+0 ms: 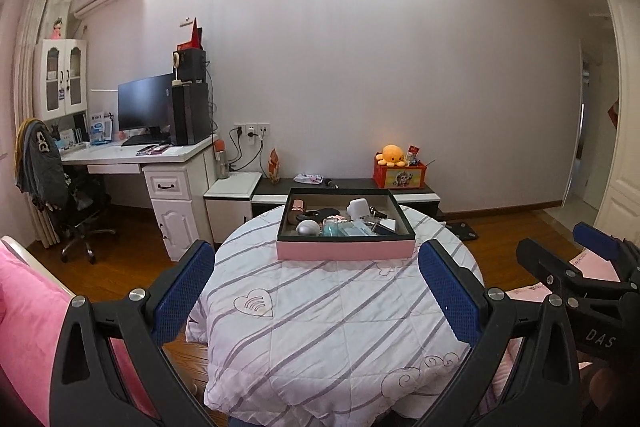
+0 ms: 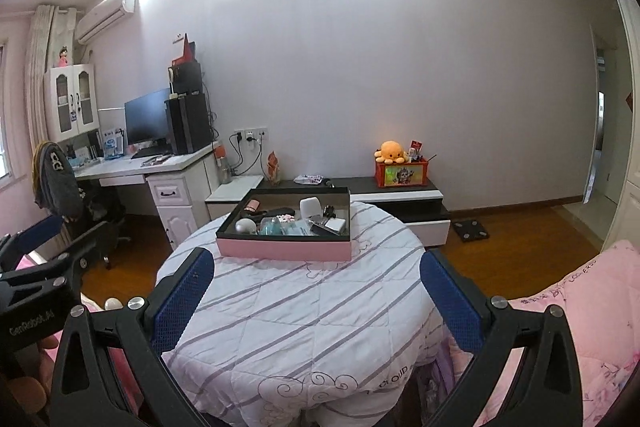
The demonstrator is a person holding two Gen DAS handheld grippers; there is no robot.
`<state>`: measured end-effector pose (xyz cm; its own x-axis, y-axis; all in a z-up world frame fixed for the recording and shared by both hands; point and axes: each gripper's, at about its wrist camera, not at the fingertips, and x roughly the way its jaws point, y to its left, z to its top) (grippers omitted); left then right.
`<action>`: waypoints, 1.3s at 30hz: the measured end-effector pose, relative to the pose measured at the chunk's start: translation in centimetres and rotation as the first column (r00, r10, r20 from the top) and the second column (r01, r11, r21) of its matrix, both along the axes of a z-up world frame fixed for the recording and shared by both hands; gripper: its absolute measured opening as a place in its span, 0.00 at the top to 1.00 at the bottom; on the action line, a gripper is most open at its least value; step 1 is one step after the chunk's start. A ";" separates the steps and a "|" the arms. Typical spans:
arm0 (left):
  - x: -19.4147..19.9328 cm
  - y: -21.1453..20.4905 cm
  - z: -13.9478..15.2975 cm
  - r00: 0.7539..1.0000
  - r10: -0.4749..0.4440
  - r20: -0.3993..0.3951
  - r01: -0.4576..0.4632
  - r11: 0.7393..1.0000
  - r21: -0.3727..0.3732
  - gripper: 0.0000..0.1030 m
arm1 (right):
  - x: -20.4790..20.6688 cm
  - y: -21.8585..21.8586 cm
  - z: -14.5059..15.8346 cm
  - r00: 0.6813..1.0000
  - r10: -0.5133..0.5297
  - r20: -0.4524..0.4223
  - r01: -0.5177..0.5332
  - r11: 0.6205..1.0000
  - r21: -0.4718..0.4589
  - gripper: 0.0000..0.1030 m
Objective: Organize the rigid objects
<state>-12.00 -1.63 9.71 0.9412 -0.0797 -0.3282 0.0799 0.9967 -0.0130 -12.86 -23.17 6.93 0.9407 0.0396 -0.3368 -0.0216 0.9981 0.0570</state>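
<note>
Bedroom walls in pale lilac frame a round surface (image 1: 320,327) covered with a white quilt striped in grey. Both tools hang above its near edge, apart from everything on it.

Left tool (image 1: 316,299): its blue-padded fingers (image 1: 184,291) are spread wide, gripping nothing and touching nothing. Right tool (image 2: 316,303): its blue pads (image 2: 452,299) are spread just as wide, likewise bare. Each tool also shows at the edge of the other's view, the right one (image 1: 580,267) low at the right of the left wrist view, the left one (image 2: 36,267) low at the left of the right wrist view.

On the far half of the surface sits a shallow pink tray (image 1: 346,251) with a black rim, its long axis running left to right across both views, one long side facing the tools. Inside lies a jumble of small items: a silver dome-shaped thing (image 1: 308,227) at front left, a white rounded block (image 1: 359,207) standing toward the back, a pinkish cylinder (image 1: 296,206) at back left, and something clear and blue-green (image 1: 352,229) at the front. The rest of the jumble is too small and overlapped to make out. The tray's near wall hides the bottoms of the front items.

Pink bedding (image 2: 580,327) crowds the lower corners, cut off by the frame.
</note>
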 end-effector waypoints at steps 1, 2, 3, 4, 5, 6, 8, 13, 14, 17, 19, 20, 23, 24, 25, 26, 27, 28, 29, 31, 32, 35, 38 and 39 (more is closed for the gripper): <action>-0.1 0.0 0.0 1.000 0.001 0.001 -0.001 1.000 -0.002 0.00 | 0.0 0.1 0.0 1.000 0.000 0.003 0.000 1.000 0.000 0.00; -0.2 0.1 0.0 1.000 0.001 0.003 -0.001 1.000 -0.004 0.00 | -0.1 0.2 0.0 1.000 -0.001 0.002 0.001 1.000 -0.003 0.00; -0.3 0.0 0.0 1.000 0.002 0.003 -0.002 1.000 -0.005 0.00 | -0.2 0.3 -0.1 1.000 0.002 0.000 -0.002 1.000 -0.005 0.00; -0.4 0.0 0.0 1.000 0.003 0.004 -0.002 1.000 -0.007 0.00 | -0.2 0.3 -0.2 1.000 0.003 -0.001 -0.003 1.000 -0.004 0.00; -0.4 0.1 0.0 1.000 0.002 0.003 -0.002 1.000 -0.008 0.00 | -0.3 0.4 -0.3 1.000 0.004 -0.003 -0.004 1.000 -0.005 0.00; -0.4 0.1 0.0 1.000 0.002 0.002 -0.002 1.000 -0.008 0.00 | -0.3 0.5 -0.3 1.000 0.005 -0.004 -0.005 1.000 -0.007 0.00; -0.5 0.2 0.0 1.000 0.001 0.001 -0.001 1.000 -0.009 0.00 | -0.5 0.7 -0.5 1.000 0.010 -0.005 -0.010 1.000 -0.010 0.00; -0.4 0.3 -0.1 1.000 0.005 -0.002 -0.005 1.000 -0.014 0.00 | -0.6 1.1 -0.6 1.000 0.014 -0.008 -0.014 1.000 -0.019 0.00; -0.4 0.3 -0.1 1.000 0.006 -0.004 -0.006 1.000 -0.016 0.00 | -0.6 1.0 -0.5 1.000 0.015 -0.007 -0.015 1.000 -0.020 0.00; -0.5 0.4 -0.2 1.000 0.011 -0.007 -0.011 1.000 -0.019 0.00 | -0.6 1.1 -0.5 1.000 0.014 -0.009 -0.015 1.000 -0.022 0.00; -0.5 0.4 -0.2 1.000 0.012 -0.009 -0.013 1.000 -0.018 0.00 | -0.7 1.1 -0.6 1.000 0.016 -0.011 -0.017 1.000 -0.022 0.00; -0.5 0.4 -0.2 1.000 0.013 -0.010 -0.014 1.000 -0.017 0.00 | -0.7 1.1 -0.6 1.000 0.017 -0.012 -0.017 1.000 -0.024 0.00; -0.5 0.4 -0.2 1.000 0.013 -0.011 -0.013 1.000 -0.015 0.00 | -0.6 1.1 -0.5 1.000 0.021 -0.011 -0.021 1.000 -0.023 0.00; -0.5 0.4 -0.2 1.000 0.014 -0.010 -0.014 1.000 -0.016 0.00 | -0.7 1.1 -0.5 1.000 0.020 -0.011 -0.020 0.999 -0.024 0.00; -0.5 0.4 -0.2 1.000 0.013 -0.011 -0.014 1.000 -0.017 0.00 | -0.7 1.1 -0.5 1.000 0.020 -0.012 -0.021 1.000 -0.023 0.00; -0.5 0.3 -0.2 1.000 0.012 -0.011 -0.012 1.000 -0.017 0.00 | -0.7 1.1 -0.5 1.000 0.020 -0.013 -0.021 1.000 -0.022 0.00; -0.4 0.4 -0.3 1.000 0.010 -0.012 -0.011 1.000 -0.017 0.00 | -0.7 1.1 -0.5 1.000 0.020 -0.014 -0.021 1.000 -0.022 0.00; -0.4 0.4 -0.4 1.000 0.010 -0.013 -0.010 1.000 -0.016 0.00 | -0.7 1.1 -0.5 1.000 0.020 -0.013 -0.021 1.000 -0.023 0.00; -0.3 0.4 -0.4 1.000 0.008 -0.015 -0.008 1.000 -0.016 0.00 | -0.7 1.1 -0.5 1.000 0.020 -0.013 -0.020 1.000 -0.023 0.00; -0.2 0.5 -0.6 1.000 0.009 -0.021 -0.009 1.000 -0.015 0.00 | -0.7 1.1 -0.6 1.000 0.020 -0.015 -0.020 1.000 -0.023 0.00; -0.2 0.5 -0.7 1.000 0.008 -0.023 -0.009 1.000 -0.016 0.00 | -0.7 1.1 -0.6 1.000 0.019 -0.016 -0.019 1.000 -0.022 0.00; -0.2 0.8 -0.8 1.000 0.008 -0.025 -0.008 1.000 -0.019 0.00 | -0.7 1.1 -0.7 1.000 0.018 -0.016 -0.018 1.000 -0.024 0.00; -0.2 0.8 -0.8 1.000 0.012 -0.019 -0.012 1.000 -0.015 0.00 | -0.6 1.1 -0.7 1.000 0.018 -0.016 -0.019 0.999 -0.026 0.00; -0.2 0.8 -0.8 1.000 0.012 -0.019 -0.012 1.000 -0.015 0.00 | -0.6 1.1 -0.7 1.000 0.018 -0.016 -0.019 0.999 -0.028 0.00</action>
